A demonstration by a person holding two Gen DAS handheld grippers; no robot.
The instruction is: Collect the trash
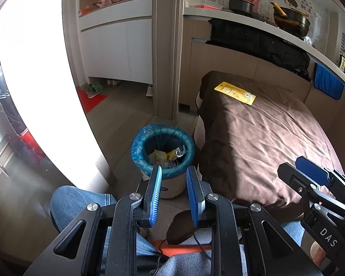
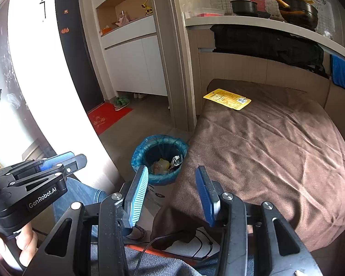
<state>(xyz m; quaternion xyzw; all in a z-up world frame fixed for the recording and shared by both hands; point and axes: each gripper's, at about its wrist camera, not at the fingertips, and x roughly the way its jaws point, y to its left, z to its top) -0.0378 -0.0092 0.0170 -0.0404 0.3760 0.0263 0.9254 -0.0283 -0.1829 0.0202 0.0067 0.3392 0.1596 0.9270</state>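
We judged the task nearly finished: crumpled wrappers (image 1: 166, 155) already lay in the blue-lined trash bin (image 1: 162, 148), while one yellow packet (image 1: 235, 92) remained on the brown cloth (image 2: 276, 151), well beyond the bin. Our left gripper (image 1: 171, 172) and right gripper (image 2: 172, 172) both had jaws apart and empty, near the bin.

A matt, creased brown cloth (image 2: 276, 151) carries a glossy yellow packet (image 2: 227, 99); crinkly blue plastic liner (image 1: 139, 148) rims the bin.

Brown blanket (image 2: 276, 149) (creased), red doormat (image 2: 109, 116)
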